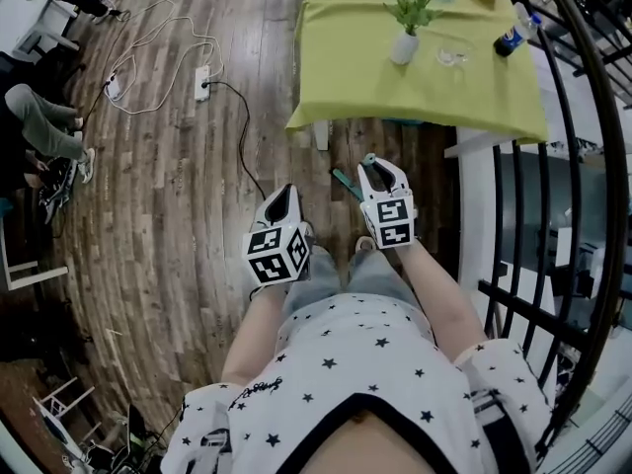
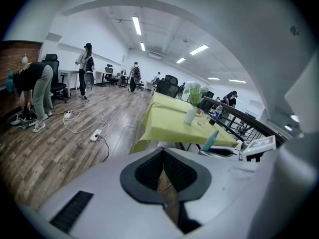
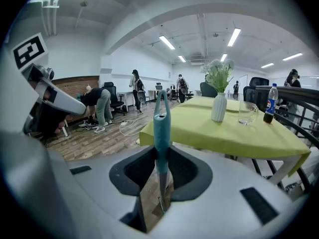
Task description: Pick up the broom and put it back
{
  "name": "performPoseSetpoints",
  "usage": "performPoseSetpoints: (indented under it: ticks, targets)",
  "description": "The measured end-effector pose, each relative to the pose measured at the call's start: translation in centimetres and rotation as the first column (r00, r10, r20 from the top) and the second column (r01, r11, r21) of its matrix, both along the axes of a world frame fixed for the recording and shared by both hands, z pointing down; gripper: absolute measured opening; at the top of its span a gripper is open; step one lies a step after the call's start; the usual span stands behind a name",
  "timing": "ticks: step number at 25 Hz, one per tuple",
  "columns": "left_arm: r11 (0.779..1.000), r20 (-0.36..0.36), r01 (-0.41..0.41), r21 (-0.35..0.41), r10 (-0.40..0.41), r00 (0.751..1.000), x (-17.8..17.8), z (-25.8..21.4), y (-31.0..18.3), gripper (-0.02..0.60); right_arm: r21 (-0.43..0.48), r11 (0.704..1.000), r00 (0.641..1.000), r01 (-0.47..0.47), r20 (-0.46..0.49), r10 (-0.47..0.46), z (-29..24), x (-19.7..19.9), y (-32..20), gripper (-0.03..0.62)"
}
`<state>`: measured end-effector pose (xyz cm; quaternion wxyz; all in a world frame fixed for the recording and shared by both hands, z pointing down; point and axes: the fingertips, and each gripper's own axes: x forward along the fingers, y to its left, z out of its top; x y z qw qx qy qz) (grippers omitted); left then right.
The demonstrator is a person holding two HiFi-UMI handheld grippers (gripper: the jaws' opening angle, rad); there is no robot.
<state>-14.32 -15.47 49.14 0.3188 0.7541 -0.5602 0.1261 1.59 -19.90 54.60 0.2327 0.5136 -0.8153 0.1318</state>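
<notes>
The broom shows only as a slim teal handle (image 3: 160,128) with a hanging hole at its end; its brush is hidden. My right gripper (image 3: 161,171) is shut on this handle, which stands upright between the jaws. From above, the right gripper (image 1: 381,173) sits just short of the table's near edge, with a piece of the teal handle (image 1: 345,181) at its left. My left gripper (image 1: 281,198) is beside it, lower left, over the wooden floor. Its jaws (image 2: 164,176) meet with nothing between them, and the handle's tip (image 2: 211,139) shows off to its right.
A table with a yellow-green cloth (image 1: 434,92) stands straight ahead, carrying a white vase of flowers (image 1: 405,42), a glass (image 1: 453,55) and a bottle (image 1: 512,38). A black railing (image 1: 568,146) runs along the right. A power strip and cables (image 1: 202,82) lie on the floor to the left, near people.
</notes>
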Motion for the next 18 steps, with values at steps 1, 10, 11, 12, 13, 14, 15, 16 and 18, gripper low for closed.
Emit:
performPoseSetpoints:
  ticks: [1,10,11,12,13,14,15,16,18]
  targets:
    - [1.0,-0.001,-0.004,-0.006,0.004,1.0,-0.4,0.4,-0.2,0.011,-0.006,1.0,1.0,-0.004,0.003,0.004,0.3,-0.5,-0.2,0.077]
    - [0.995,-0.004,-0.089,-0.044,0.089,0.996,-2.3,2.6,-2.0,0.011,-0.041,0.999,1.0,-0.024,0.004,0.025,2.3,-4.6,-1.7,0.077]
    - [0.994,-0.004,-0.103,-0.047,0.103,0.995,-2.4,2.8,-2.1,0.011,-0.045,0.999,1.0,-0.027,0.001,0.027,2.6,-5.1,-1.8,0.077]
    - [0.992,-0.005,-0.117,-0.05,0.117,0.993,-2.6,2.9,-2.3,0.011,-0.048,0.998,1.0,-0.031,-0.002,0.031,2.8,-5.5,-1.9,0.077]
    - [0.99,-0.006,-0.129,-0.052,0.129,0.992,-2.7,3.0,-2.5,0.011,-0.051,0.998,0.999,-0.034,-0.004,0.034,3.0,-5.9,-2.0,0.077]
    - [0.989,-0.006,-0.14,-0.053,0.14,0.99,-2.9,3.1,-2.8,0.011,-0.053,0.998,0.999,-0.038,-0.006,0.037,3.3,-6.2,-2.2,0.077]
    - [0.987,-0.006,-0.15,-0.055,0.15,0.989,-3.0,3.2,-3.0,0.011,-0.056,0.998,0.999,-0.041,-0.006,0.041,3.6,-6.5,-2.3,0.077]
    - [0.986,-0.005,-0.159,-0.057,0.159,0.987,-3.2,3.4,-3.2,0.011,-0.06,0.997,0.999,-0.046,-0.007,0.045,3.9,-6.8,-2.5,0.077]
    - [0.982,-0.001,-0.179,-0.063,0.179,0.984,-3.6,3.9,-3.6,0.011,-0.068,0.996,0.998,-0.056,-0.008,0.056,4.7,-7.3,-2.7,0.077]
